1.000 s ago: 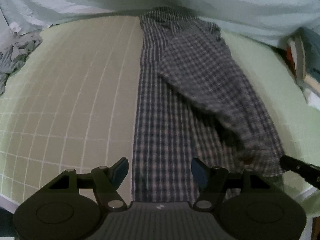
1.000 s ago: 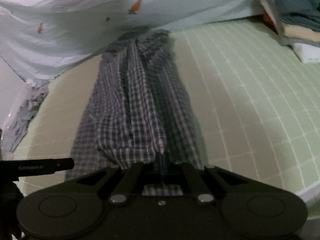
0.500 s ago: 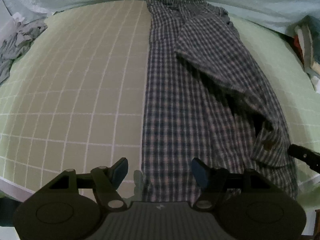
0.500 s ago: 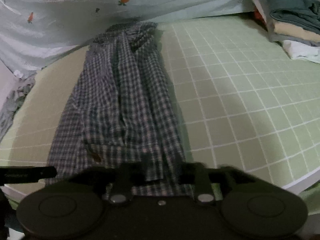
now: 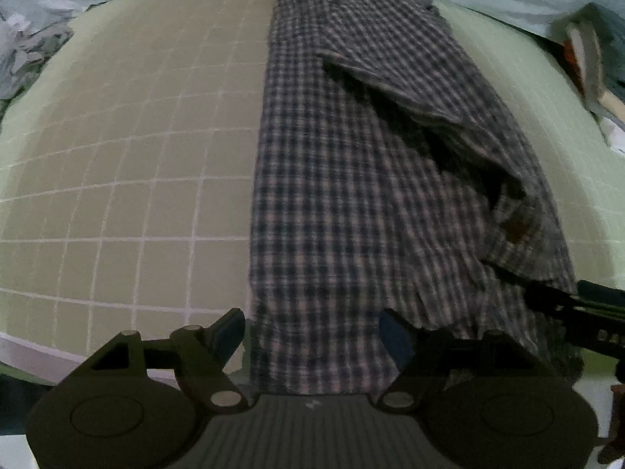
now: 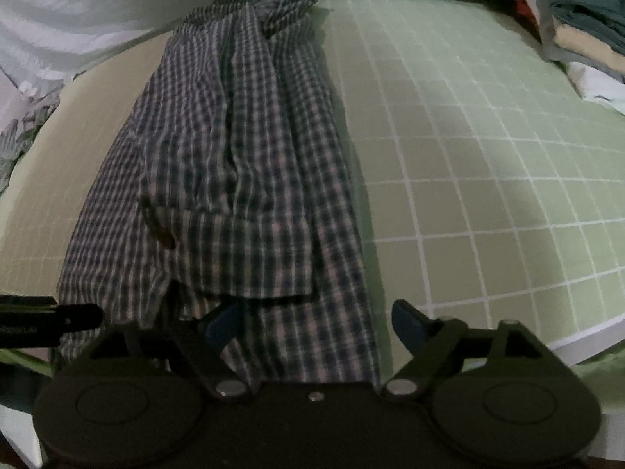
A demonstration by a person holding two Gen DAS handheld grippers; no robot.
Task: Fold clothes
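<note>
A blue and white checked shirt (image 5: 336, 195) lies lengthwise on the green gridded bed sheet (image 5: 129, 179), folded into a long strip with a sleeve laid over its right side. It also shows in the right wrist view (image 6: 242, 179). My left gripper (image 5: 312, 336) is open over the shirt's near hem, at its left part. My right gripper (image 6: 318, 326) is open over the near hem at its right part, empty. The right gripper's tip (image 5: 578, 301) shows at the right edge of the left wrist view.
A pale blue blanket with carrot prints (image 6: 97, 4) lies along the far side. Folded clothes (image 6: 578, 19) are stacked at the far right. A grey crumpled garment (image 5: 27, 51) lies at the far left. The mattress edge (image 6: 586, 336) runs close under both grippers.
My right gripper was shut on the shirt's hem and has opened, letting it go. Both grippers have moved down to the near hem, and the sleeve has settled flat.
</note>
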